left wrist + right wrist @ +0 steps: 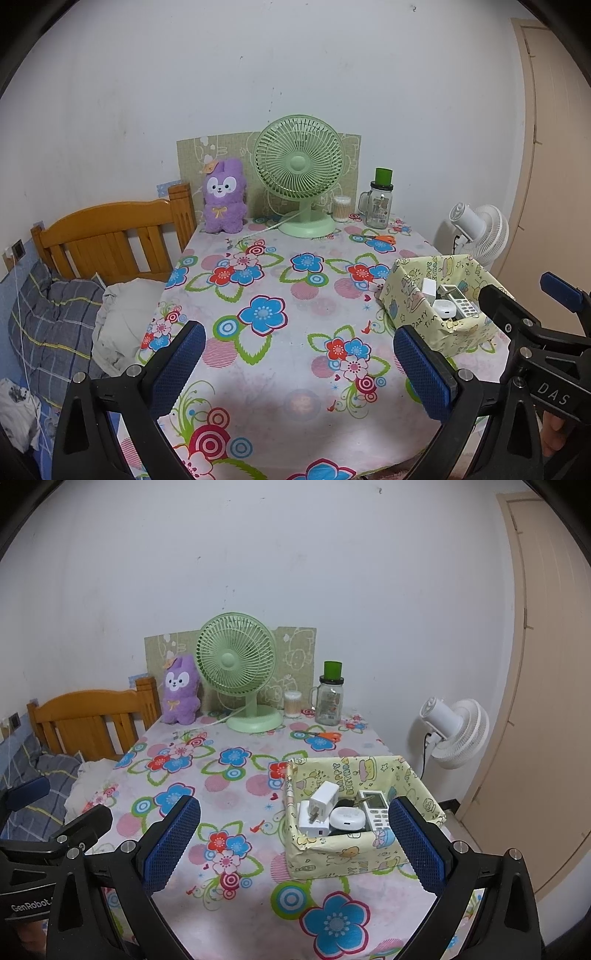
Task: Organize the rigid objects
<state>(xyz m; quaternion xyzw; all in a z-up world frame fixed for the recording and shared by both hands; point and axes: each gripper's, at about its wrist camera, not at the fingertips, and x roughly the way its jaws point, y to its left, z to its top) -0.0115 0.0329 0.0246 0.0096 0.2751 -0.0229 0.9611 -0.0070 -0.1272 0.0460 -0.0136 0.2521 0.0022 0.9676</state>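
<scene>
A yellow cartoon-print box (343, 856) stands on the right of the floral table (236, 897). It holds white chargers (319, 812), a white earbud case (347, 818) and a white remote (375, 808). The box also shows in the left wrist view (410, 306). My left gripper (295, 369) is open and empty above the table's near middle. My right gripper (295, 845) is open and empty, just in front of the box. Orange-handled scissors (321, 735) lie behind the box.
At the table's back stand a purple plush (180, 694), a green desk fan (240, 675), a cotton-swab tub (291, 704) and a glass jar with green lid (330, 698). A wooden bed (92, 720) is on the left, a white floor fan (454, 731) on the right.
</scene>
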